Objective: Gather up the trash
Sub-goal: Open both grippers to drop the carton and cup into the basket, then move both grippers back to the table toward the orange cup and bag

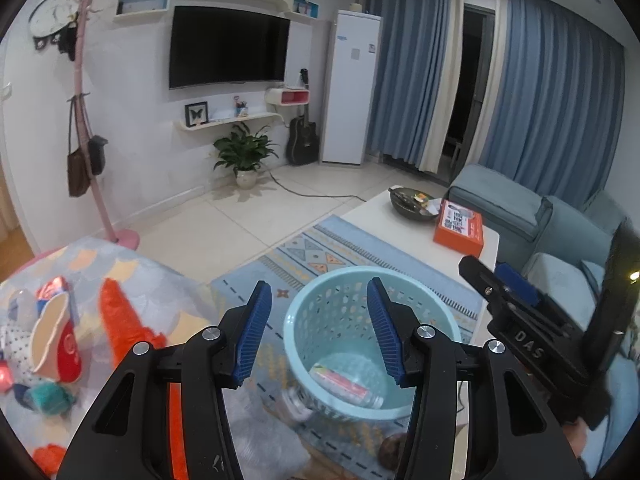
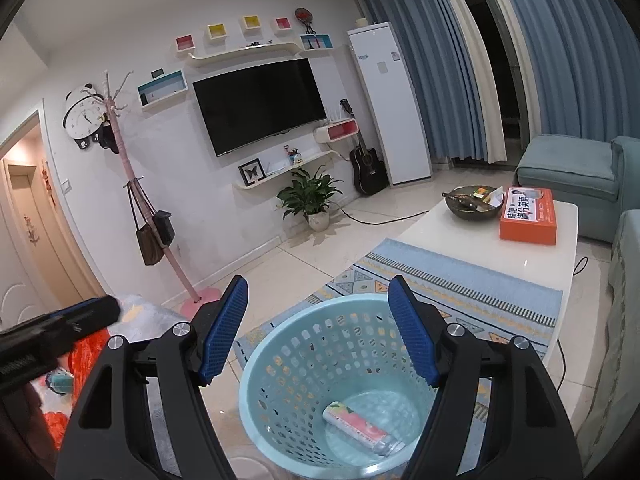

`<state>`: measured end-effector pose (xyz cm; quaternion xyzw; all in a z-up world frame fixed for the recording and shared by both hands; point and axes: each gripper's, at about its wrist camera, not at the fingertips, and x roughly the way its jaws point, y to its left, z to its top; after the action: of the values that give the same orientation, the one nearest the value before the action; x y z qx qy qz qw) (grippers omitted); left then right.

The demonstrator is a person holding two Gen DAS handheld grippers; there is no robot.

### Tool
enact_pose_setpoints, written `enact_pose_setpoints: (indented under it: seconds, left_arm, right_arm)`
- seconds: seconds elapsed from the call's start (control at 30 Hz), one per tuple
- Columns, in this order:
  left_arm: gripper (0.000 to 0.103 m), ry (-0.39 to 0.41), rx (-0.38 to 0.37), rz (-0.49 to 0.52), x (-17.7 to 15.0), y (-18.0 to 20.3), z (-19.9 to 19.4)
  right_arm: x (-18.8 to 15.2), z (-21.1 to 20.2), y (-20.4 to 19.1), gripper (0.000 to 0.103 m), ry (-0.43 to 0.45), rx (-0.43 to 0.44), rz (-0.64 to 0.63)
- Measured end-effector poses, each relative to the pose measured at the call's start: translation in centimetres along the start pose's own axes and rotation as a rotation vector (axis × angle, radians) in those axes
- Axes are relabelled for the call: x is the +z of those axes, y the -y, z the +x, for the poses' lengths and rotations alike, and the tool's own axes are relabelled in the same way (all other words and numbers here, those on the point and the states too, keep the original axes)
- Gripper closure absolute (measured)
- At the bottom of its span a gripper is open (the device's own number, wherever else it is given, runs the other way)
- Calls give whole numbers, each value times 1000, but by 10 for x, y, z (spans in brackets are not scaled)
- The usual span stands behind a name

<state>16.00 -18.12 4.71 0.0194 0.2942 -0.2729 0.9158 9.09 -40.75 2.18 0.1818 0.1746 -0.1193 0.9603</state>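
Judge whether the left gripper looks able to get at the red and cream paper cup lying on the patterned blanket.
Probably yes. The left gripper is open and empty, and the red and cream paper cup lies uncovered on the patterned blanket off to its left, with nothing between them.

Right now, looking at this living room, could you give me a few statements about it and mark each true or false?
1. A bottle lies in the basket. True.
2. The left gripper is holding a cup. False: nothing is between its fingers.
3. The orange box sits on the white table. True.
4. The TV is showing a programme. False: its screen is dark.
5. The right gripper has its fingers pressed together. False: they stand apart, empty, above the basket.
6. A guitar leans by the wall. True.
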Motion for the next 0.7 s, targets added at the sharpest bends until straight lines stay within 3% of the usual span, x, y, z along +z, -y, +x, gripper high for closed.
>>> enact_pose_setpoints:
  seconds: [0.17,0.47,0.7]
  left_arm:
    - [46,64,10,-17,3,-10,-46]
    - [33,191,105,-45,-6,-33,-141]
    - [33,243,281,-41,-19,-60,-202]
  right_arm:
    - [-2,-7,-10,34,-4,17,-7]
    - [-6,-20,-41,34,-4,70,-33]
    - [-4,-41,-79,34,16,127,-90]
